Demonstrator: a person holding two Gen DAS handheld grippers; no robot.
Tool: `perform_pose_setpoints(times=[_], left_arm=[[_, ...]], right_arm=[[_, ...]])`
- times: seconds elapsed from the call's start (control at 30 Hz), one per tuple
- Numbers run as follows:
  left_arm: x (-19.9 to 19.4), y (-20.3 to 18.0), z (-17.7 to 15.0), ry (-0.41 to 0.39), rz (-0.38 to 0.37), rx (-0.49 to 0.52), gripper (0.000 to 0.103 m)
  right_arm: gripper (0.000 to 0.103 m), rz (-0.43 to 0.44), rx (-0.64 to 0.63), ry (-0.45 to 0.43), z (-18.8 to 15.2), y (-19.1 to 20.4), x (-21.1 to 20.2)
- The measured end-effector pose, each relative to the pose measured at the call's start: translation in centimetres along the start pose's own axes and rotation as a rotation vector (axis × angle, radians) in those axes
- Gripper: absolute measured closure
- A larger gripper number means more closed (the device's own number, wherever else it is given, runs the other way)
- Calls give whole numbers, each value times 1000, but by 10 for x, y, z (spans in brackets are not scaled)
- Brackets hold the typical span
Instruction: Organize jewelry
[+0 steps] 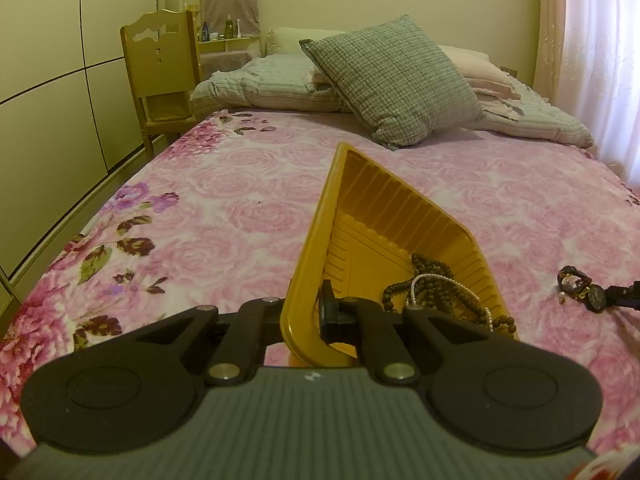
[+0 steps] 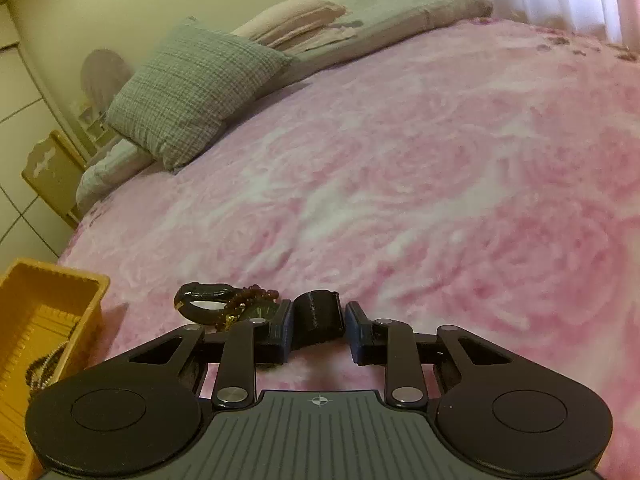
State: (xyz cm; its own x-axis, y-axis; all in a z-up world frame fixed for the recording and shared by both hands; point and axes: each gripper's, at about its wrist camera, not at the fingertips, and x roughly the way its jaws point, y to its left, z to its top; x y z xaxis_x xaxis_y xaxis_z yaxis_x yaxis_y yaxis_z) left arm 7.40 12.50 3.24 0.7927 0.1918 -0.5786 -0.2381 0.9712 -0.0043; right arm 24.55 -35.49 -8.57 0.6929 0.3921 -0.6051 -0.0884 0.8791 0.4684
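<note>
The yellow tray (image 1: pixel 320 248) is clamped at its near rim by the left gripper (image 1: pixel 316 312), jaws clenched on the thin plastic wall, and it is tipped up off the pink floral bedspread (image 1: pixel 200 208), presumably so that its mouth is offered towards the other hand; brown bead strands (image 1: pixel 432 268) and a pearl string (image 1: pixel 436 280) are already gathered in its lower corner, where the tilt lets them settle. Out on the bedspread, well apart from the tray's right side, the remaining jewelry is lying: a dark wristwatch (image 2: pixel 208 304) tangled with a reddish bead bracelet (image 2: pixel 256 294). The right gripper (image 2: pixel 318 320) is set low over this cluster, its fingers part closed around a black ribbed cylinder (image 2: pixel 318 314); the left pad seems to touch it, a sliver of gap is seen at the right, so a firm grasp cannot be confirmed
</note>
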Motion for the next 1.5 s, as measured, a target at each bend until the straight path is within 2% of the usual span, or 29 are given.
perform_pose_setpoints(times=[0.17,0.47,0.73,0.93,1.1,1.33,1.5], left_arm=[[0,0,0,0,-1,0,96],[0,-2,0,-2,-2,2,97],[-1,-4,1,-5,-4,5,97],[0,-4,0,-6,-4,6,97],[0,-4,0,-6,-4,7,97],[-1,-6,1,-8,-5,6,97],[0,-6,1,-9,-6,7,97]], right_arm=[[80,-33,-48,-6,1,10,-12],[81,-115,-365,-81,-2,66,-47],[81,-84,-430,-93,0,89,-59],[81,6,-475,-105,-1,124,-68],[81,145,-504,-81,-6,166,-67],[81,372,-496,24,-25,225,-51],[81,441,-508,110,-47,258,-29]])
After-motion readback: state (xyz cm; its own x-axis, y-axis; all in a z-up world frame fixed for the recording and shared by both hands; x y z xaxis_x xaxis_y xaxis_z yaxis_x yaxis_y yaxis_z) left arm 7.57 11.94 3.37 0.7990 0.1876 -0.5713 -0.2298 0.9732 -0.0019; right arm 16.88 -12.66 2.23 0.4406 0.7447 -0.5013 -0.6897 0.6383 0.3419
